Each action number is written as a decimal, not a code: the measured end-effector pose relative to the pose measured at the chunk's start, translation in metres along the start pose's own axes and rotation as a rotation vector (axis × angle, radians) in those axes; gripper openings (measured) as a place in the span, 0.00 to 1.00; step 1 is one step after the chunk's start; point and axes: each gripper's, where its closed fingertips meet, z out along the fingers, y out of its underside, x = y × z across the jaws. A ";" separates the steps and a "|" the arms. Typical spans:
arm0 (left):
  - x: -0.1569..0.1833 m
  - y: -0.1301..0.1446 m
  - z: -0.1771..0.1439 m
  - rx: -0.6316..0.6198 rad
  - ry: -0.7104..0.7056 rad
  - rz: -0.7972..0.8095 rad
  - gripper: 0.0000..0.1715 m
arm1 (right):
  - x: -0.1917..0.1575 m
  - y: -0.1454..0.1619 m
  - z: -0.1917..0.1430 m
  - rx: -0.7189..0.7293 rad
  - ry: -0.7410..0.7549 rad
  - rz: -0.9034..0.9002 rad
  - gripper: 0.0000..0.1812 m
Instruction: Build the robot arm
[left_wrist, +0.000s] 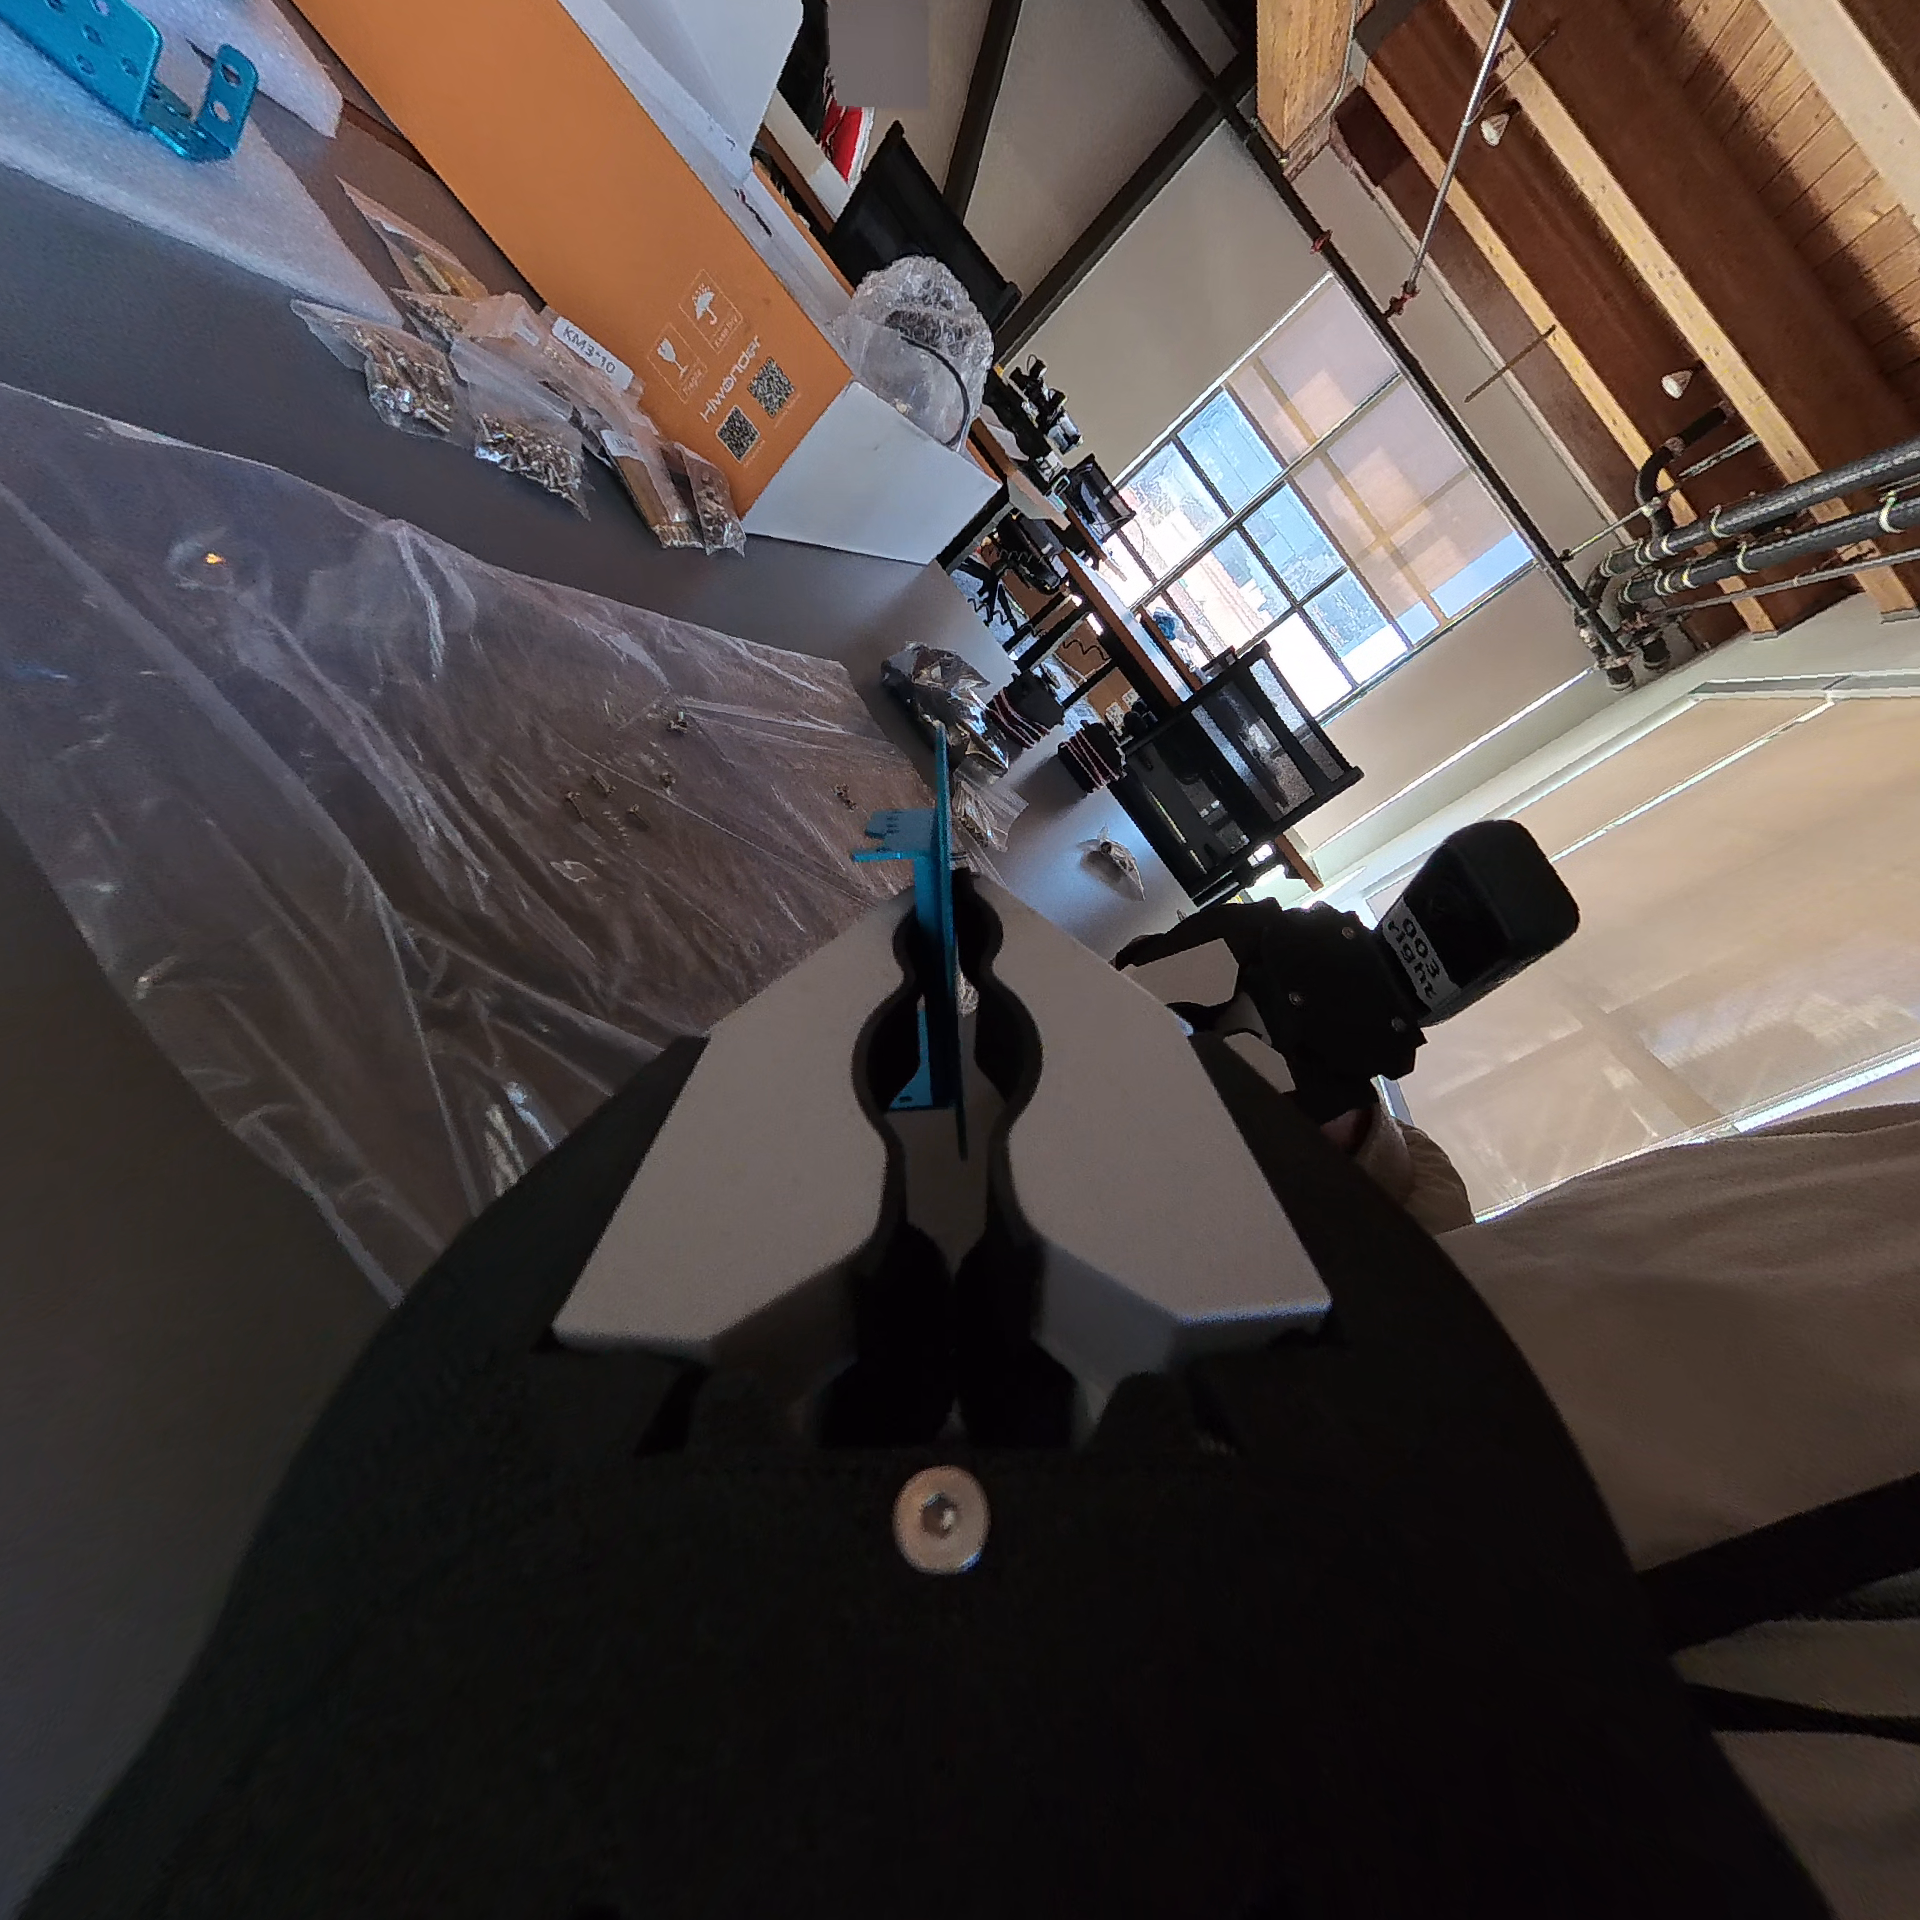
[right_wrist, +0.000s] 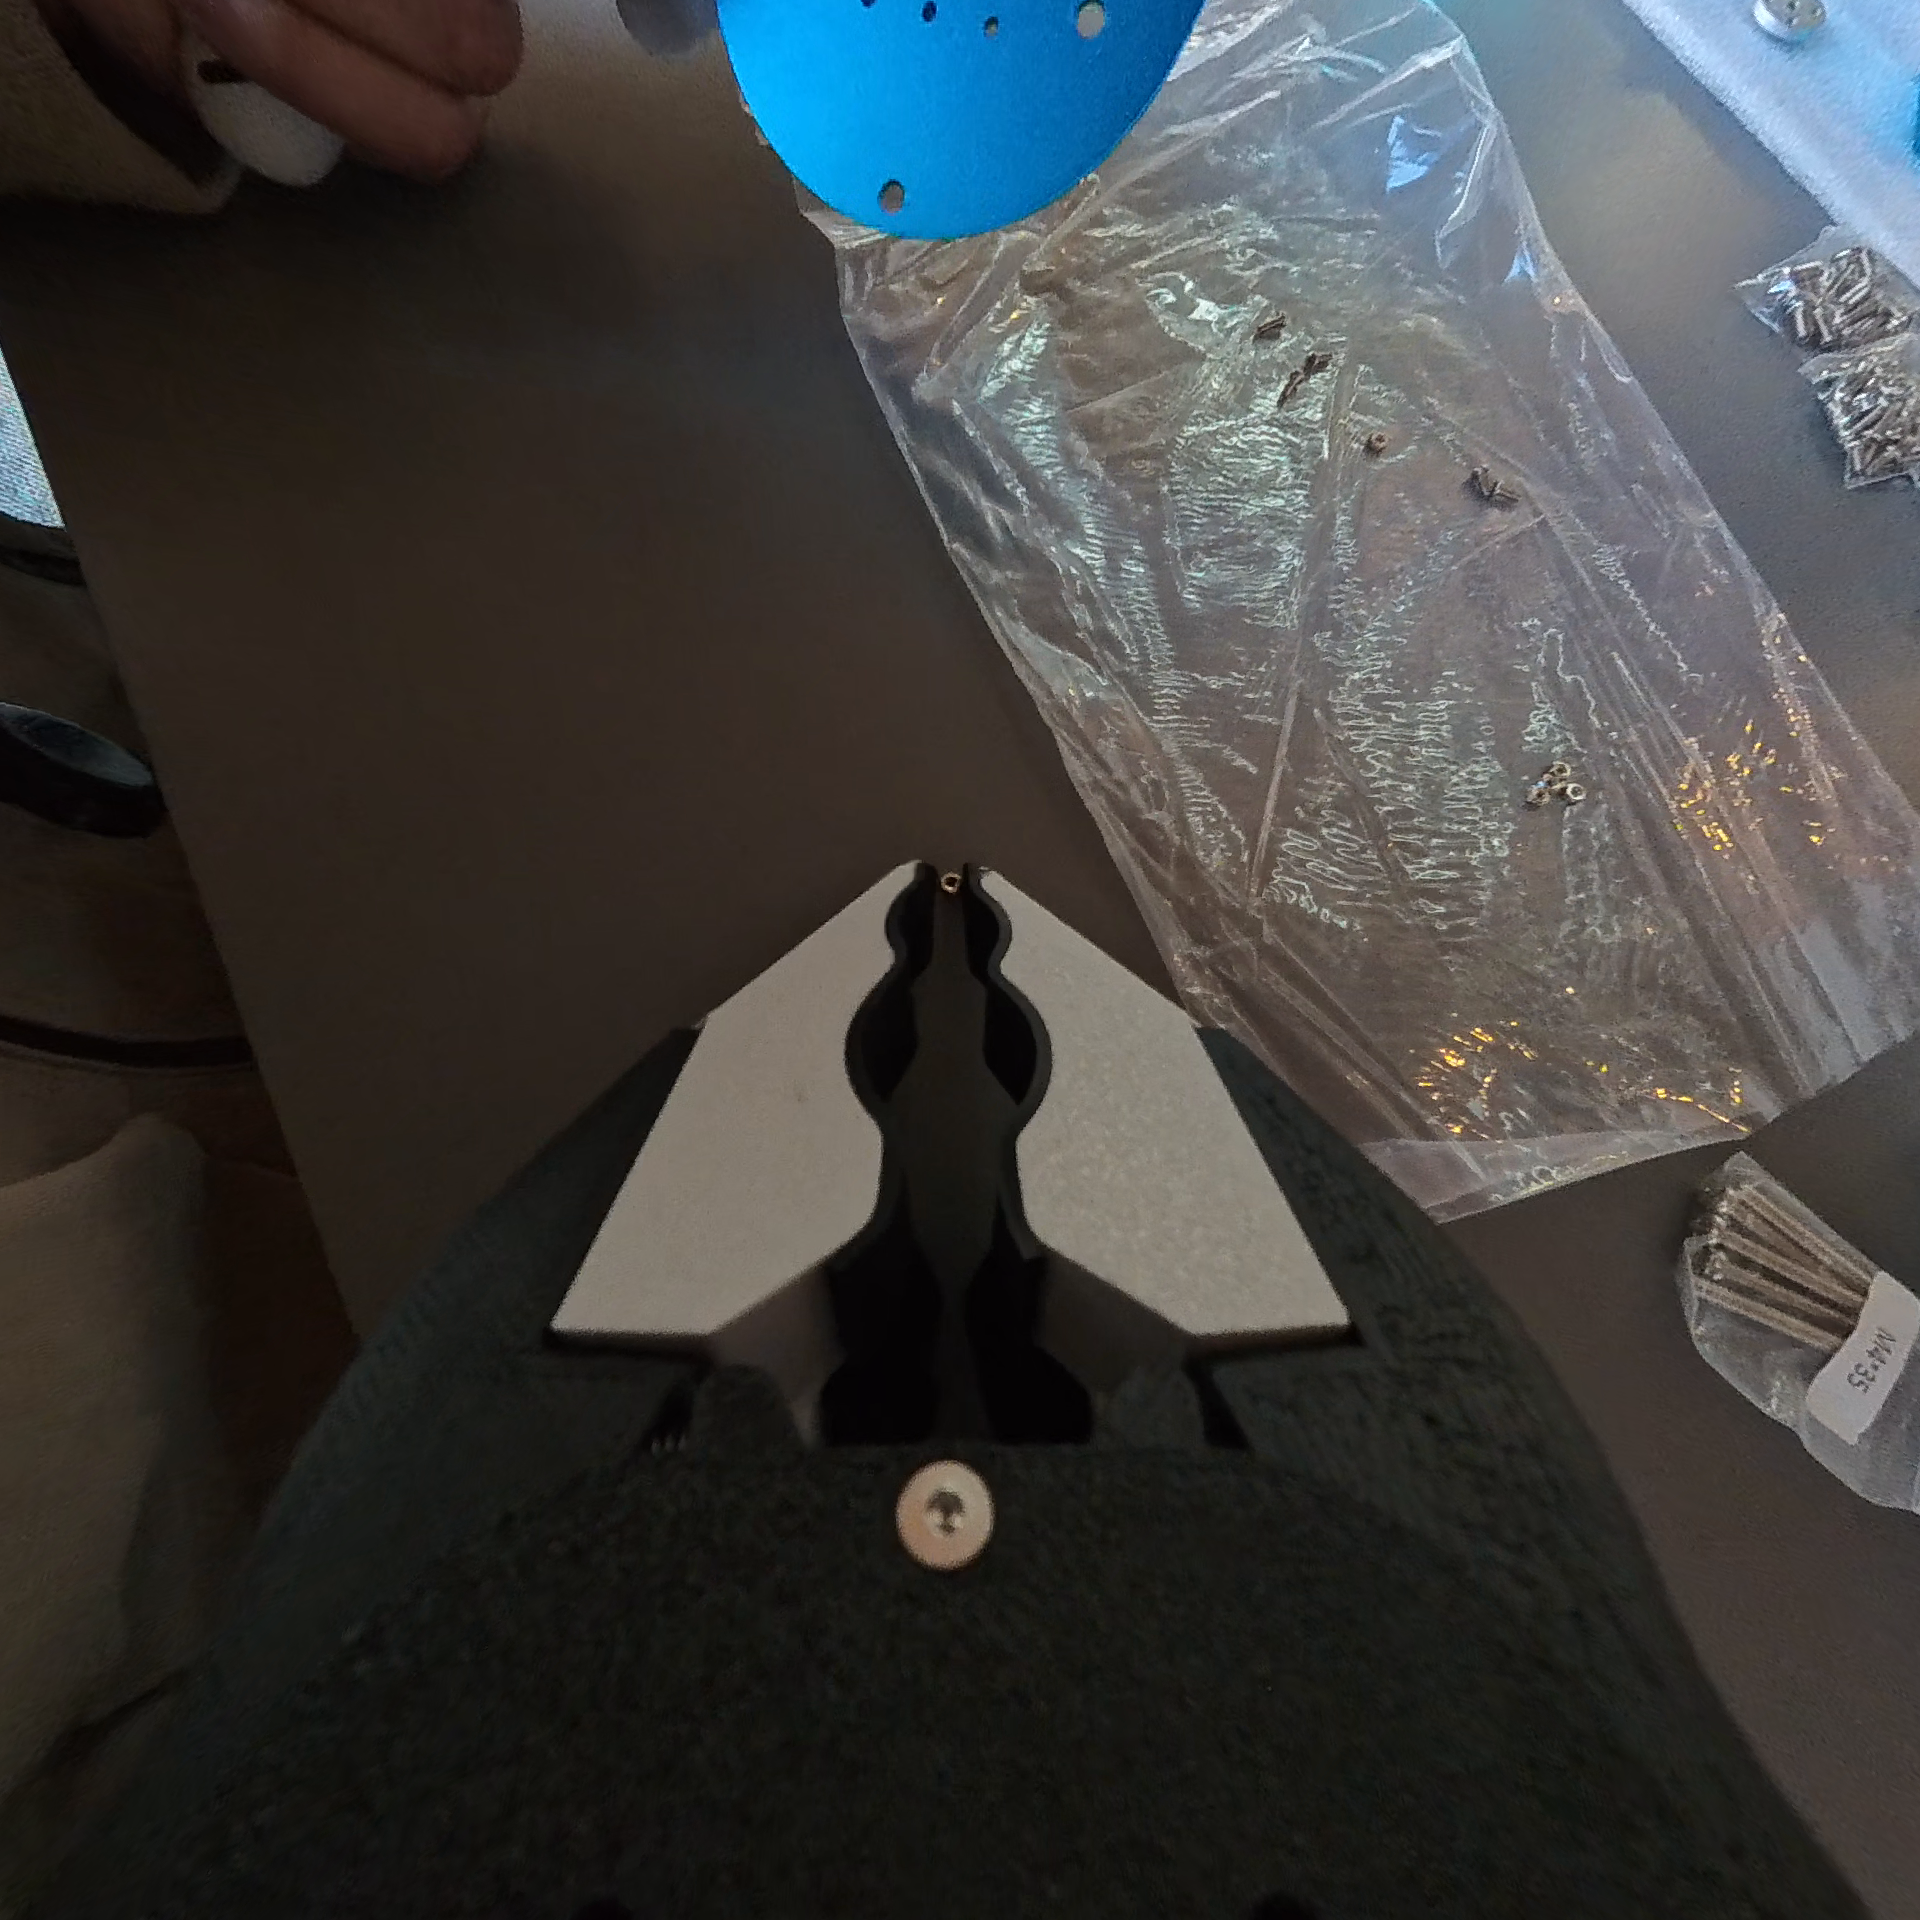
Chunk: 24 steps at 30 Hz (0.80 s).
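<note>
My left gripper (left_wrist: 943, 904) is shut on a thin blue metal plate (left_wrist: 943, 821), seen edge-on, with a small blue bracket (left_wrist: 896, 831) sticking out on its left. The plate is held up above the dark table. In the right wrist view the same plate (right_wrist: 956, 94) shows as a blue round disc with holes at the top. My right gripper (right_wrist: 954, 878) is shut on a tiny brass screw or nut (right_wrist: 950, 881) at its tips, above the dark table (right_wrist: 520, 623). The right gripper also shows in the left wrist view (left_wrist: 1320, 997), farther off.
A clear plastic sheet (right_wrist: 1403, 623) with several loose small screws lies on the table. Bags of screws (left_wrist: 499, 405) sit by an orange and white box (left_wrist: 623, 229). A bag of long bolts (right_wrist: 1787, 1320) lies at the right. A blue bracket (left_wrist: 135, 73) rests on white foam. A hand (right_wrist: 343, 73) shows at top left. There is about 15 centimeters between the tips of the two grippers.
</note>
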 end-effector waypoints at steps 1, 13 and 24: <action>0.000 0.000 0.000 0.000 0.000 0.001 0.00 | 0.001 0.000 0.000 0.000 0.003 -0.001 0.02; -0.001 0.005 0.005 -0.040 0.003 -0.033 0.00 | 0.006 -0.009 -0.004 0.056 0.049 -0.087 0.01; 0.016 0.019 0.023 -0.103 0.114 -0.170 0.00 | 0.020 -0.114 -0.008 0.351 0.017 -0.219 0.01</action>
